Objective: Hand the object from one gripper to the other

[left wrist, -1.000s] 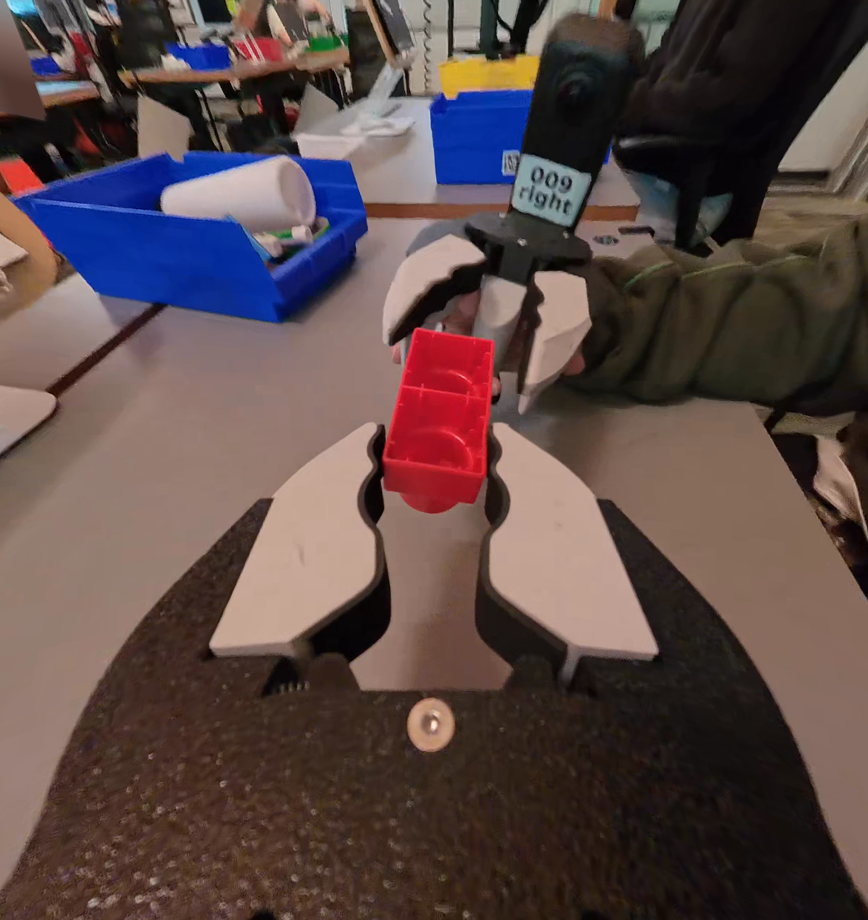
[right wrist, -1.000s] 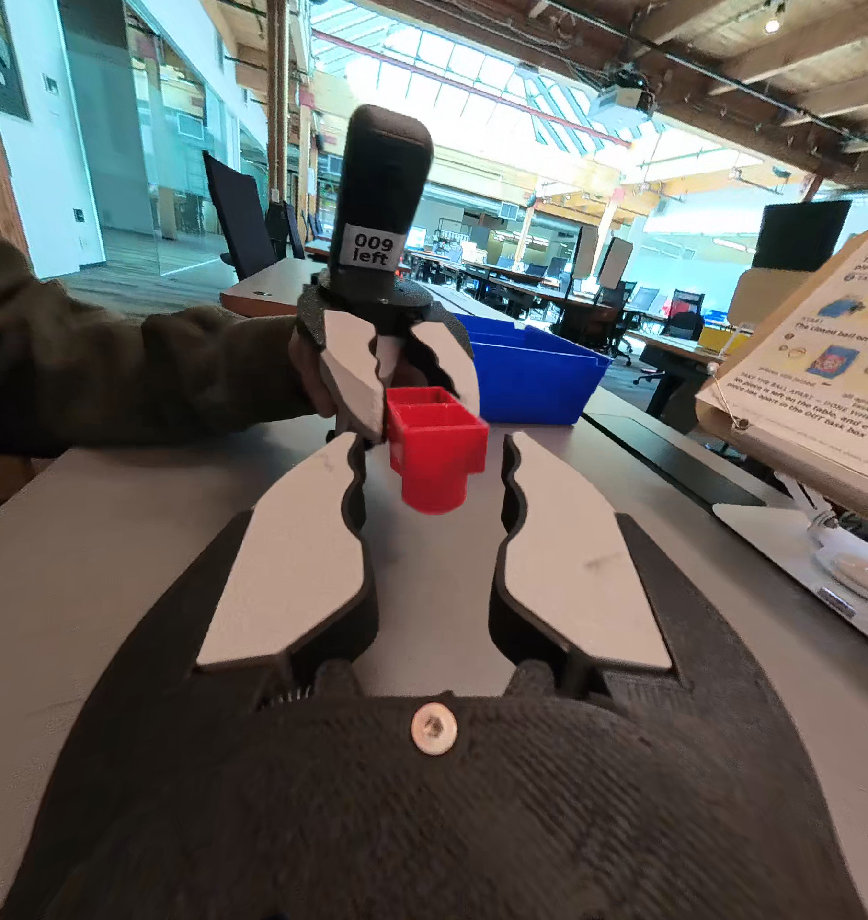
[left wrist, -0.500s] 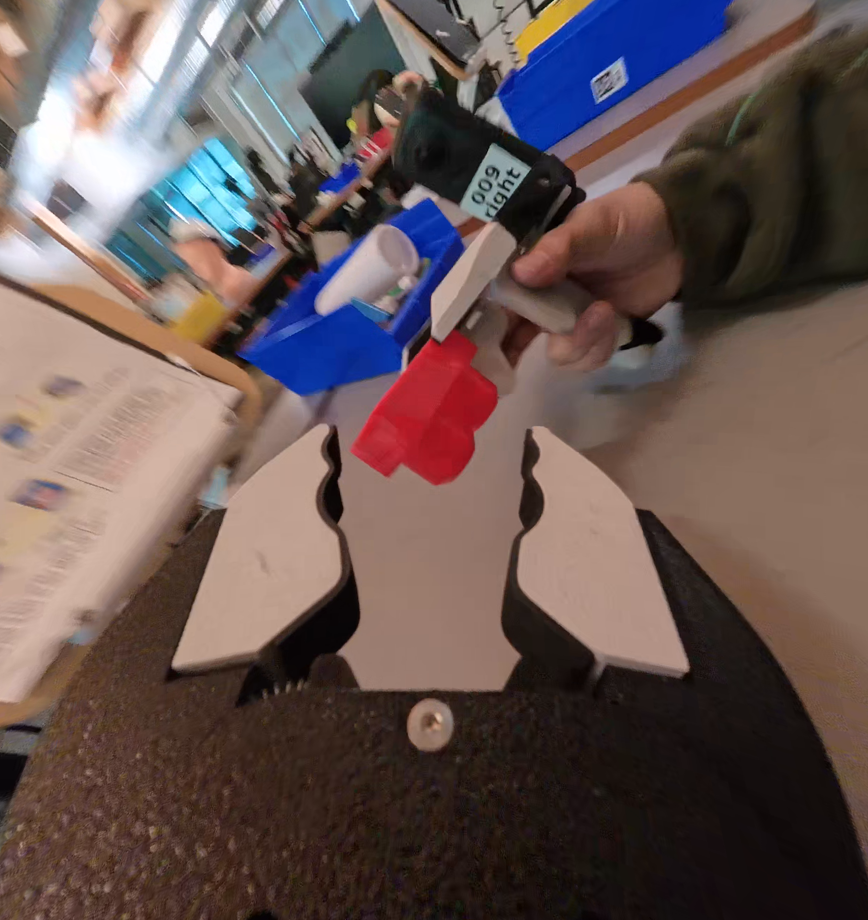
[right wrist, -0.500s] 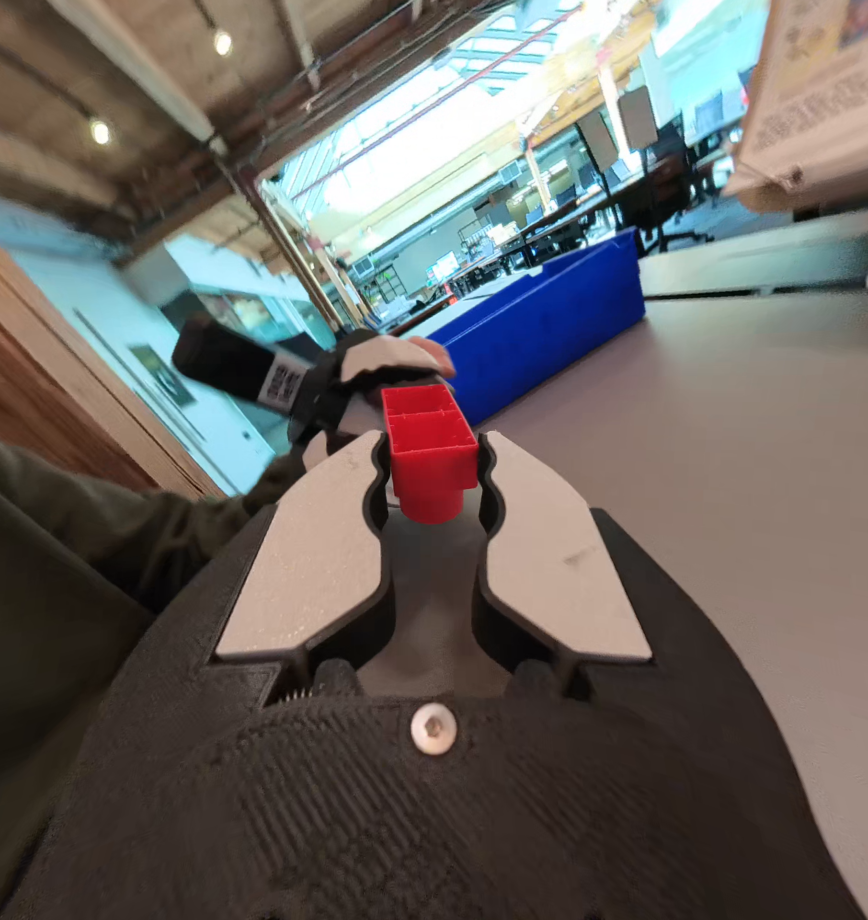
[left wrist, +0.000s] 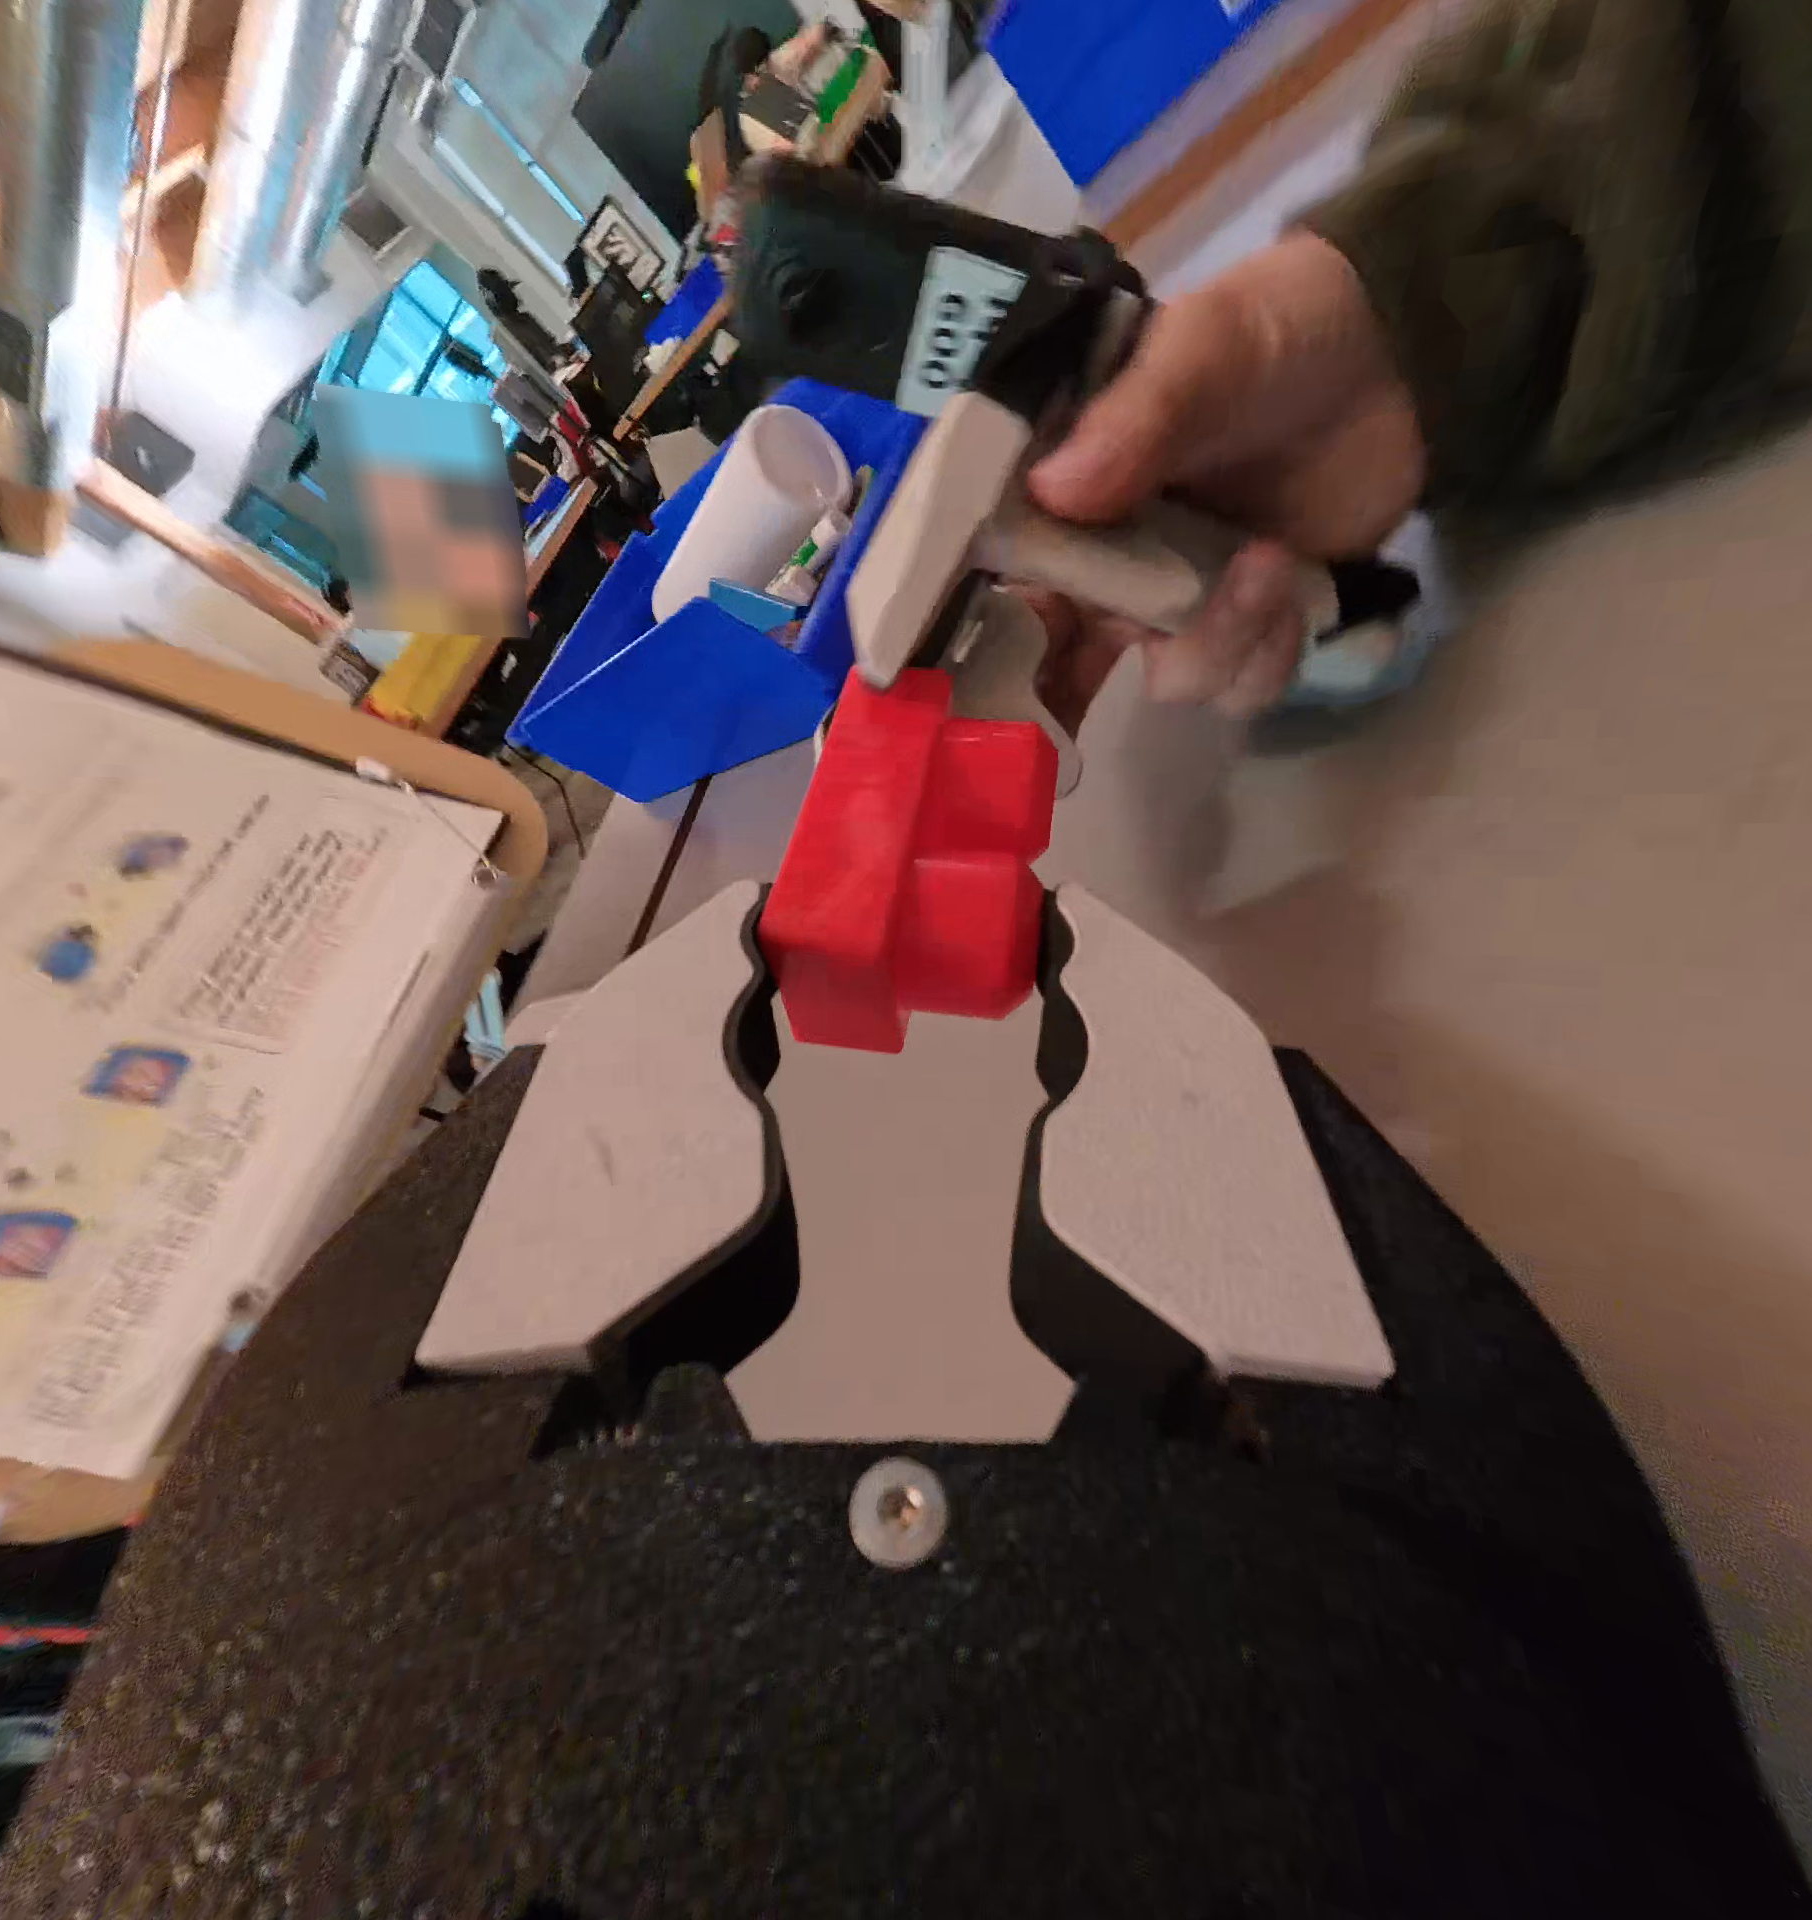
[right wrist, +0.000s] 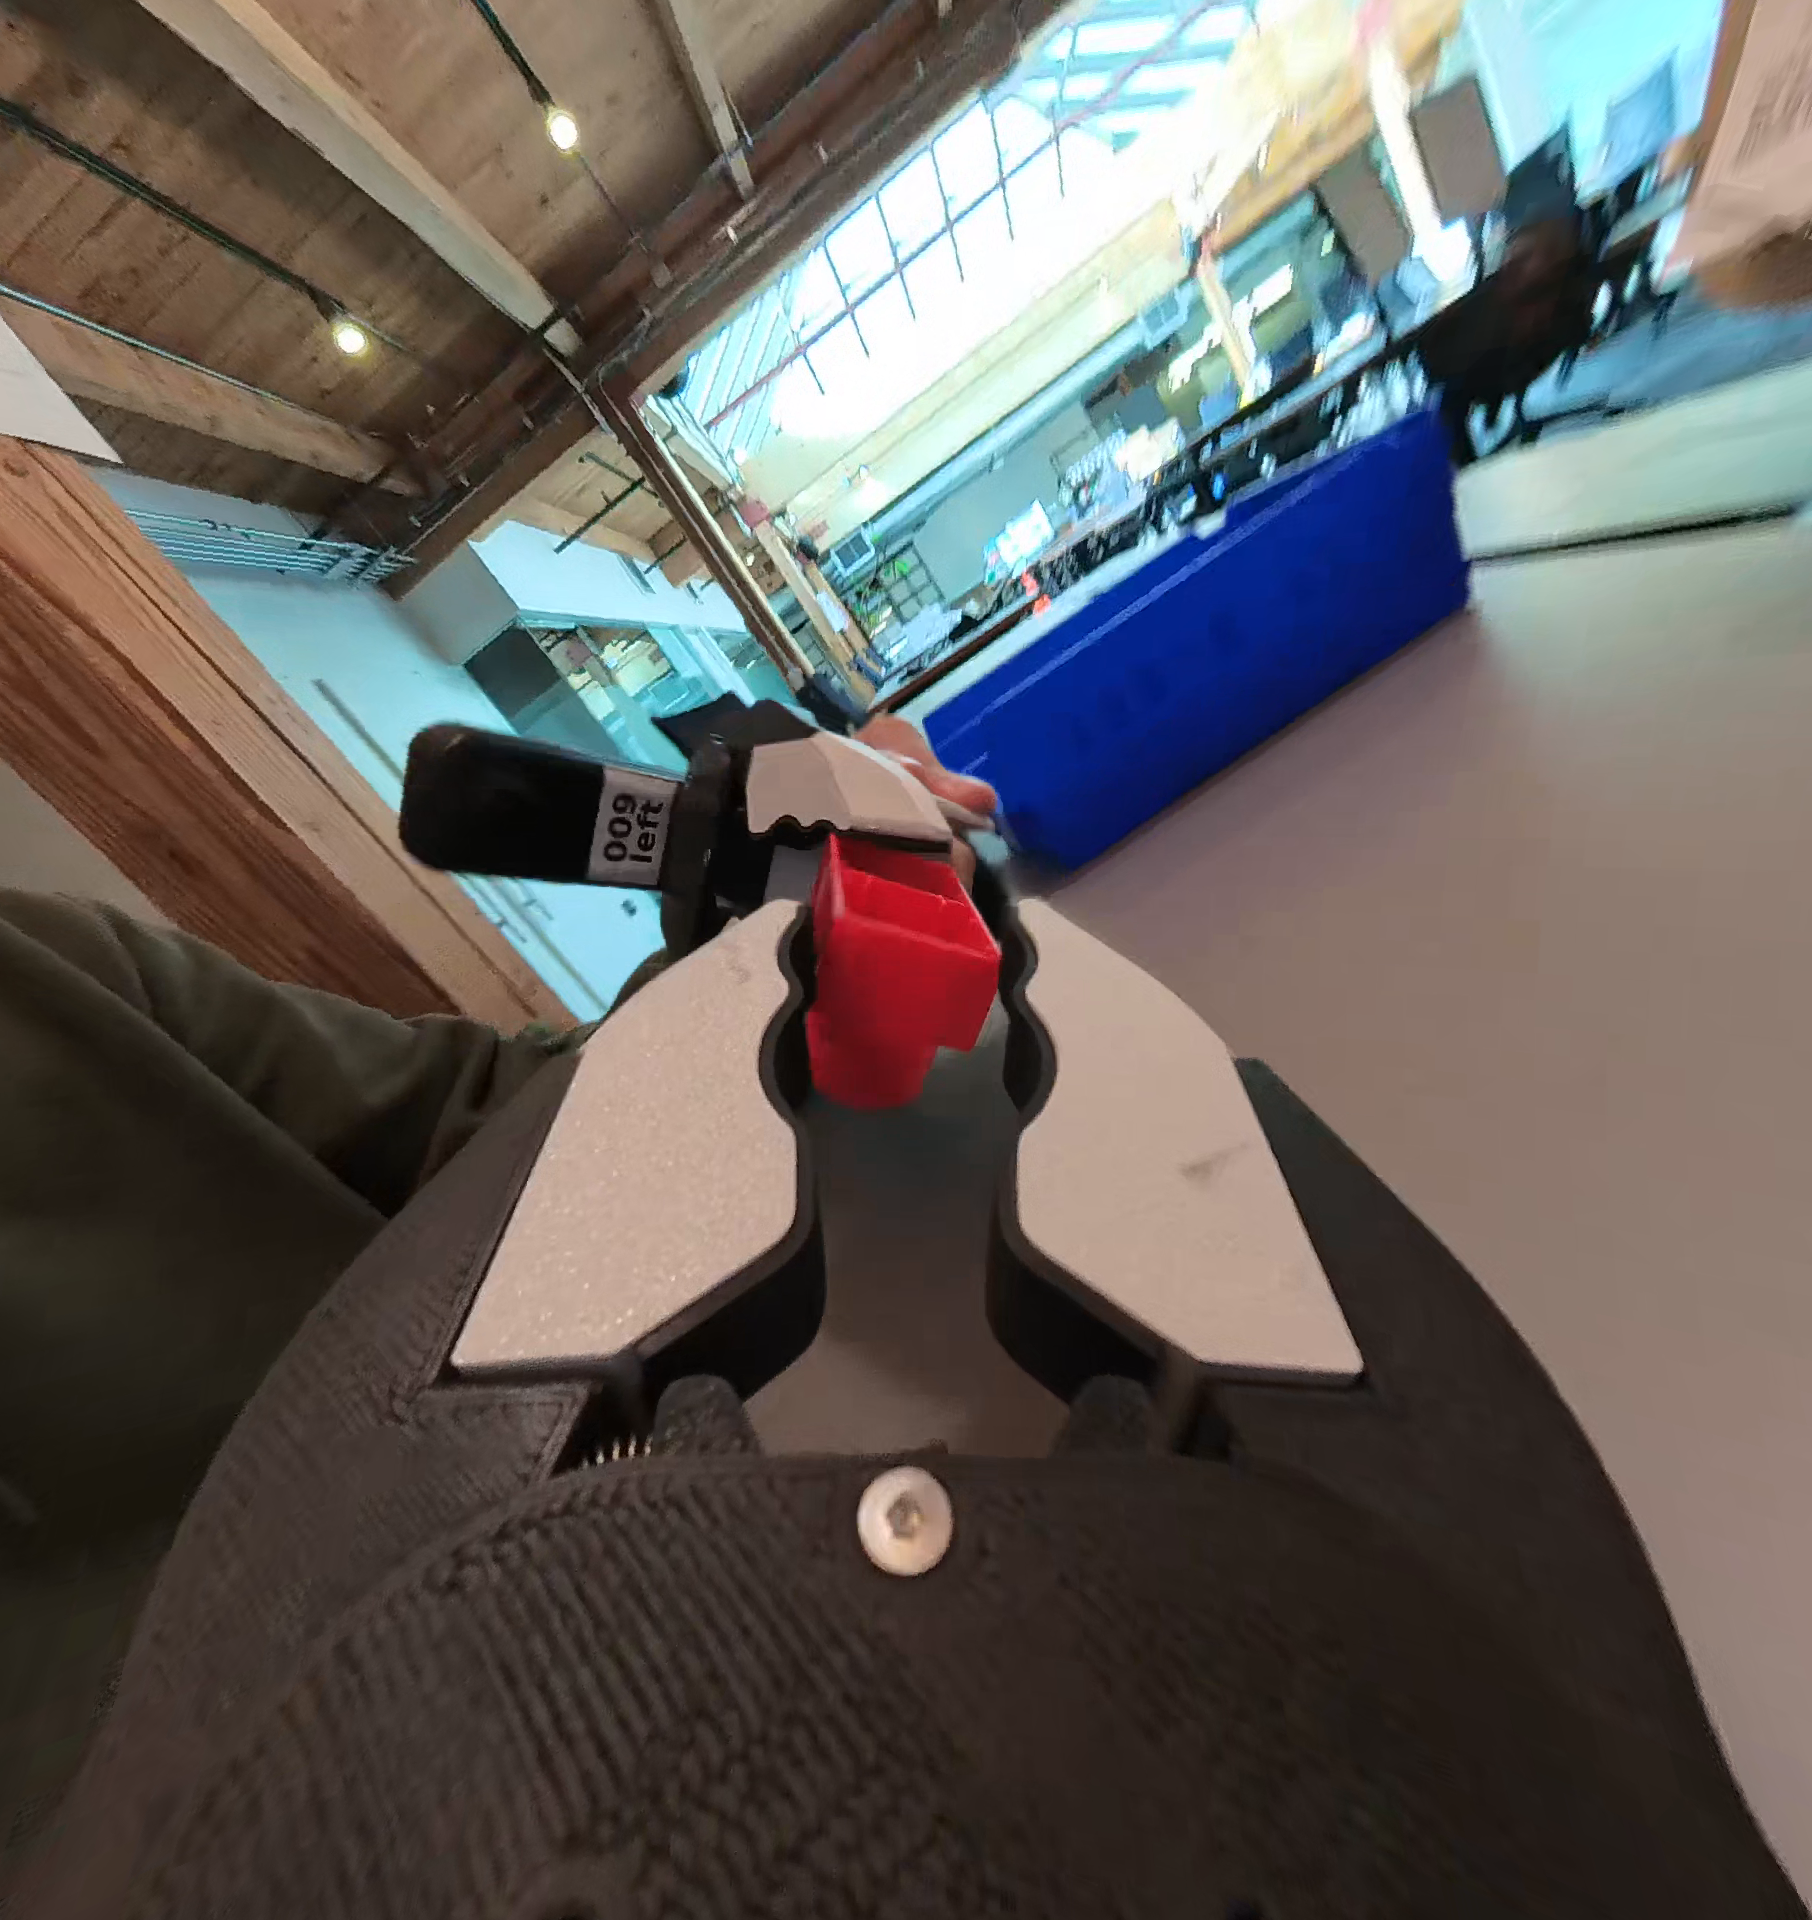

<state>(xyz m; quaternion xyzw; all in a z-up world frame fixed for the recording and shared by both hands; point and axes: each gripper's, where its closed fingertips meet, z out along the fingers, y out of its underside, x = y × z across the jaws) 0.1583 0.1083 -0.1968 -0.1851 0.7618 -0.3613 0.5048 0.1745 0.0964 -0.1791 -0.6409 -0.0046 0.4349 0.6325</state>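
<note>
While both grippers meet in the air above the grey table (left wrist: 1629, 987), the hand-over stands at its middle step: the two tools are on the same thing at once.

Nearest in the left wrist view, the left gripper (left wrist: 904, 925) has its jaws drawn in on the near end of the red block (left wrist: 902, 883); both fingertips seem to touch its sides, though motion blur hides how firm the pinch is. In the right wrist view, the right gripper (right wrist: 902, 940) pinches the opposite end of the block in the same way, with hardly any gap on either side. So the block hangs between the two grippers, off the table, tilted, with its hollow side towards the right wrist camera.

A little farther, a person's hand (left wrist: 1234, 416) squeezes the handle of the right gripper. Behind it a blue bin (left wrist: 673, 696) with a white roll (left wrist: 756, 509) stands on the table, and a printed sheet (left wrist: 185, 987) leans at the left side.

I judge that the next move calls for one gripper only to let go. The receiving one must first hold firmly, then the other should spread its jaws and draw straight back, without twisting the block out.
</note>
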